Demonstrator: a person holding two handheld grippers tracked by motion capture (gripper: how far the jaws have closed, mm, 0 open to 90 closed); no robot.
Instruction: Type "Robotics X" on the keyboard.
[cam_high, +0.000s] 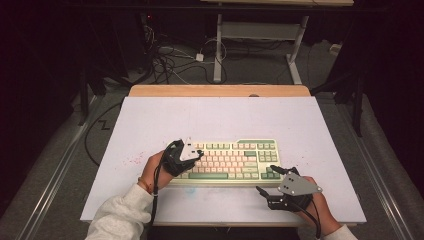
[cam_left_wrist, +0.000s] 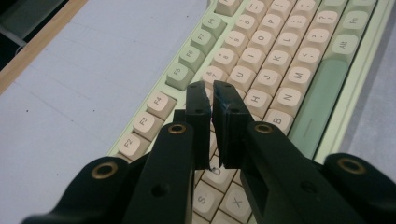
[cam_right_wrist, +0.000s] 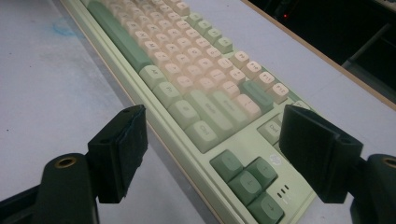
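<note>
A pale tabletop (cam_high: 220, 112) has a wooden strip (cam_high: 220, 90) running along its far edge. Small red specks (cam_high: 131, 160) are scattered near the left edge, and a faint blue smudge (cam_right_wrist: 63, 25) marks the surface toward the near edge. Beyond the far edge, on a grey floor (cam_high: 250, 67), stand the white legs (cam_high: 218, 50) of another desk. Left of them lies a tangle of cables (cam_high: 167, 60) with a small white plug (cam_high: 199, 57) at its side. A black cable (cam_high: 95, 140) curves over the floor just off the left edge.
</note>
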